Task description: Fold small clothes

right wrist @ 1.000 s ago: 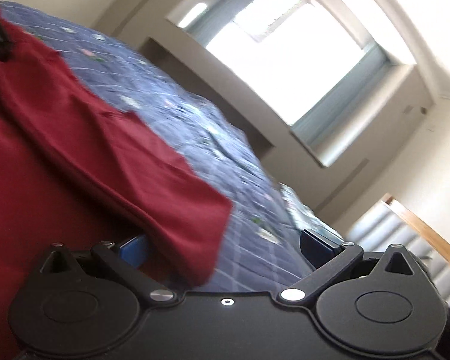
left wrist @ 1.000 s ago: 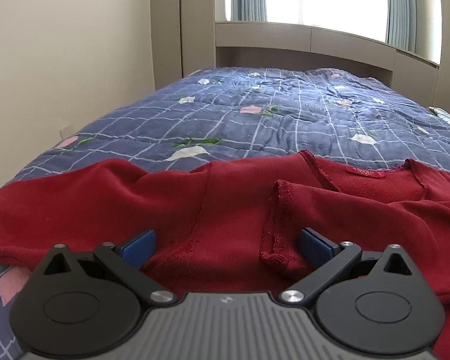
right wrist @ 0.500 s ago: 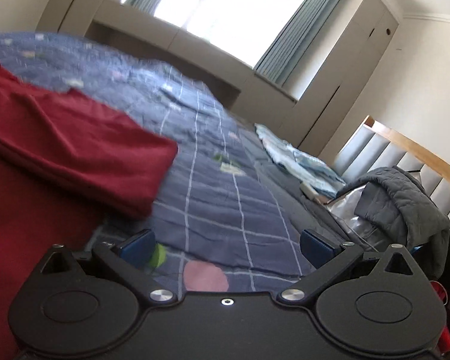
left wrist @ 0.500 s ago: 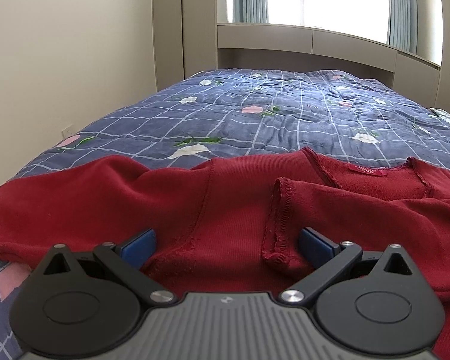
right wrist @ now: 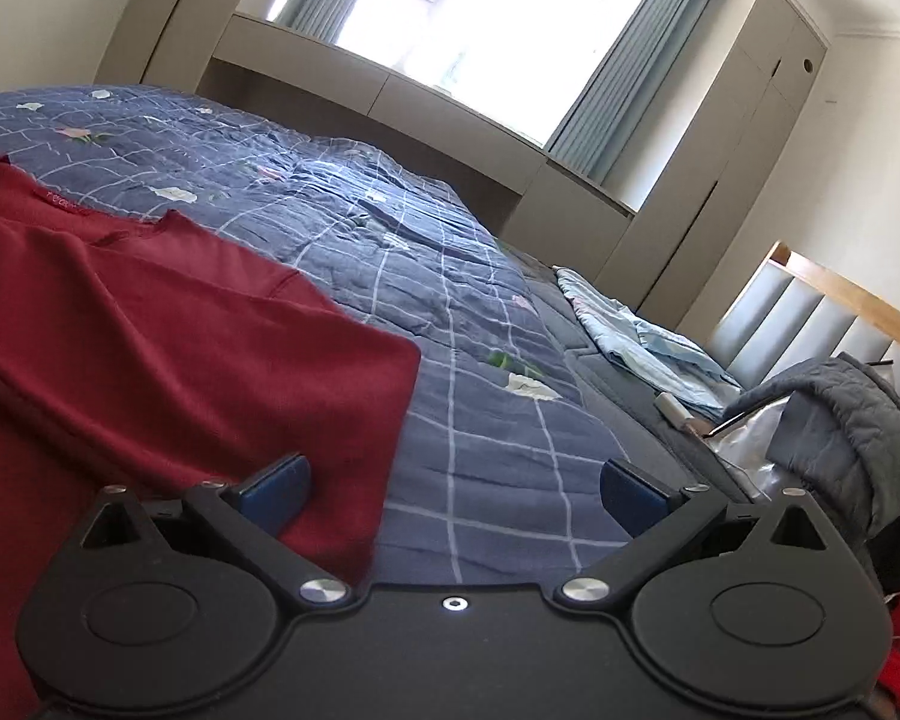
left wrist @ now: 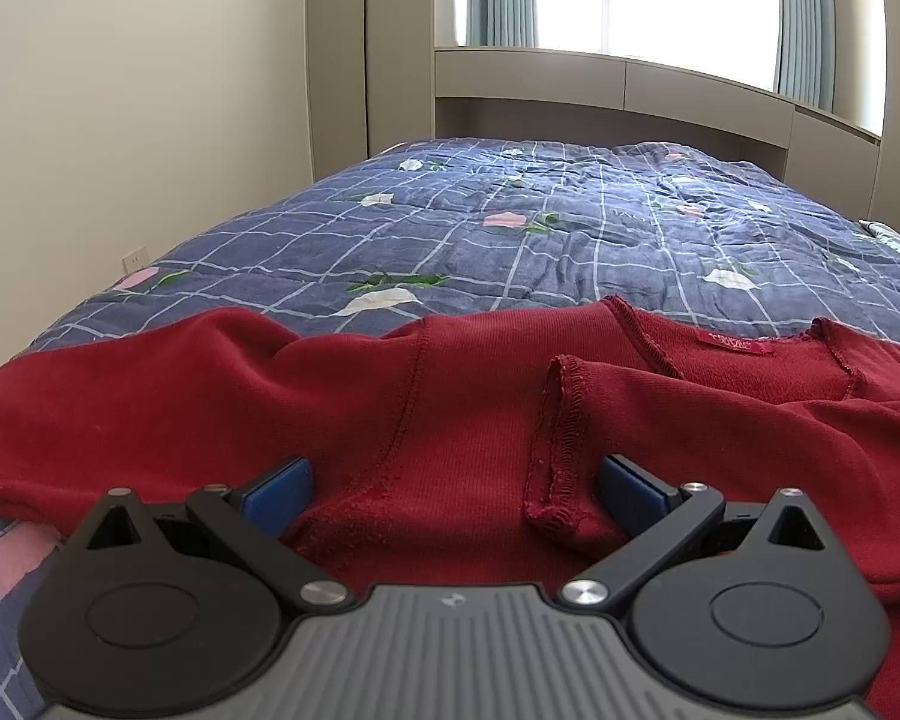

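In the left wrist view, a dark red knit top (left wrist: 450,396) is seen spread across the near end of a bed, on a blue checked quilt (left wrist: 570,222) printed with pink and white flowers. One sleeve is laid out flat to the left. The other sleeve is folded over the body, and its stitched cuff (left wrist: 555,438) lies near the middle. The V-shaped neckline is turned toward the window, and a small red label (left wrist: 733,344) is sewn inside the collar. Pale writing is carried on the label, but it is too small to be read. The left claw (left wrist: 453,489) is held wide open just above the top, with the cuff and a side seam lying between its blue pads; nothing is gripped. The lower hem of the top is cut off by the claw's body, and the right shoulder runs out of the frame.

In the right wrist view, the same top (right wrist: 168,360) is seen at the left, its folded edge ending in a straight line on the quilt (right wrist: 480,420). The label (right wrist: 60,202) is shown again, its letters blurred. The right claw (right wrist: 453,489) is spread wide and holds nothing; its left pad lies over the red cloth and its right pad over the bare quilt. A grey quilted jacket (right wrist: 840,420) is draped at the far right, partly cut off, and a light blue cloth (right wrist: 636,336) lies beyond it.
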`<state>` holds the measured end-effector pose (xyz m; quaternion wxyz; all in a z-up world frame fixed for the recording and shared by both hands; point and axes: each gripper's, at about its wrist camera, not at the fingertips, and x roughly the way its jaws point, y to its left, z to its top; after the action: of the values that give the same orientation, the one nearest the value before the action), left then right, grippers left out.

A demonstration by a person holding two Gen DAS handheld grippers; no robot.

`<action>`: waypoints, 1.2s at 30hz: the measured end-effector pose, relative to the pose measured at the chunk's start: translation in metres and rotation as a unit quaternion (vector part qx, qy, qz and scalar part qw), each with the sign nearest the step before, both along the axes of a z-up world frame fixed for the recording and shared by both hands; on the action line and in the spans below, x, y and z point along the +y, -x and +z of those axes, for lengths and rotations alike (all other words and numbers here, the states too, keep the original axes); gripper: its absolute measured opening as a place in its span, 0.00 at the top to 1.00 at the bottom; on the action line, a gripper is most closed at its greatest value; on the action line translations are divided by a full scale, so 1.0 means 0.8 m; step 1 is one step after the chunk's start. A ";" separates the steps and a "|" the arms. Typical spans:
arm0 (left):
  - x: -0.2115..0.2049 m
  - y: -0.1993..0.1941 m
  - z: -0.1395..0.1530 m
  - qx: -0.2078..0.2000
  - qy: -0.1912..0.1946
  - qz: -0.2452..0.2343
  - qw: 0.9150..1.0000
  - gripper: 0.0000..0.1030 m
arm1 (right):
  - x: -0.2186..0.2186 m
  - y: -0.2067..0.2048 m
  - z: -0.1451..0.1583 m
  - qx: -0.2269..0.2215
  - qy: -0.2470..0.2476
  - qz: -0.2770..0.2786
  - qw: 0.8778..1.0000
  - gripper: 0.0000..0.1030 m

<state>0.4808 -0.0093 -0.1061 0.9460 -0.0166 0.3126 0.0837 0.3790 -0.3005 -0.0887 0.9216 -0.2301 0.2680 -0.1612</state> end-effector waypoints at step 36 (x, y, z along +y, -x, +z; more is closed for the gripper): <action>0.379 0.133 0.046 0.010 0.199 0.282 0.938 0.00 | 0.097 0.078 0.067 0.027 -0.083 0.135 0.987 0.01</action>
<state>0.3741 0.2935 -0.0692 0.8578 -0.2911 0.3145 0.2837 0.3165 -0.2228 -0.0348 0.9432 -0.1911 0.2716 -0.0063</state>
